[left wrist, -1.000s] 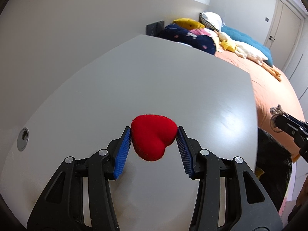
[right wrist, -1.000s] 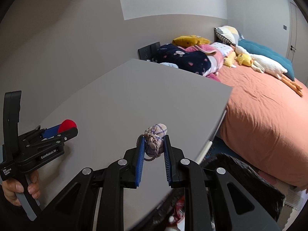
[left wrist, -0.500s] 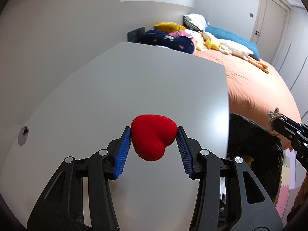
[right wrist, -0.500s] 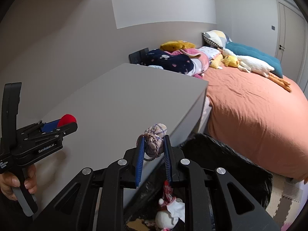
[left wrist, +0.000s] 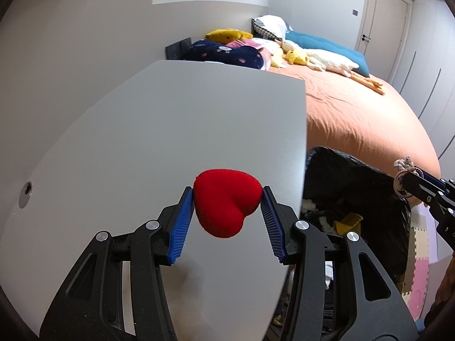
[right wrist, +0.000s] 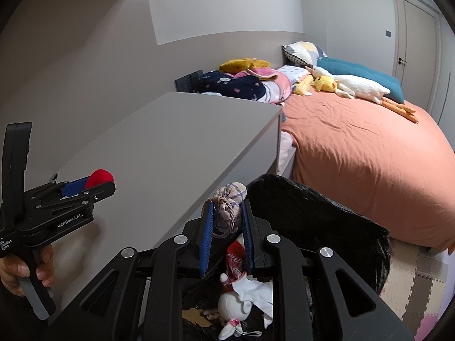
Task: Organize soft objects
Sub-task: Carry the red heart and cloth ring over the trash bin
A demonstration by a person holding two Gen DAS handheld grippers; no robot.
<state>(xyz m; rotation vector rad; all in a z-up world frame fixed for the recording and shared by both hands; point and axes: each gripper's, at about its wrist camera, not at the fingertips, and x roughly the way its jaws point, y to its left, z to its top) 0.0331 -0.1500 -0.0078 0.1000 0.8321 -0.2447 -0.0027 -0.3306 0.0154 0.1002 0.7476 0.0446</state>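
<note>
My left gripper (left wrist: 227,196) is shut on a red plush heart (left wrist: 226,203), held above the grey table (left wrist: 170,128) near its right edge. In the right wrist view the same left gripper (right wrist: 93,183) shows at the left, held by a hand (right wrist: 17,272). My right gripper (right wrist: 226,207) is shut on a small checked cloth pouch (right wrist: 229,209) tied with cord, held over the open black bin bag (right wrist: 327,221). That pouch (left wrist: 403,167) also shows at the right edge of the left wrist view. Inside the bag lie a white plush toy (right wrist: 241,301) and other soft items.
A bed with an orange cover (right wrist: 355,153) stands to the right of the table. Pillows, a white goose plush (right wrist: 358,85) and a yellow duck plush (right wrist: 324,82) lie at its head. A round cable hole (left wrist: 25,191) sits in the table's left side. Foam floor mats (right wrist: 421,287) lie below.
Both grippers have swung right, off the table's middle. The right gripper with the pouch has gone from above the table edge to above the open bin bag, whose contents now show.
</note>
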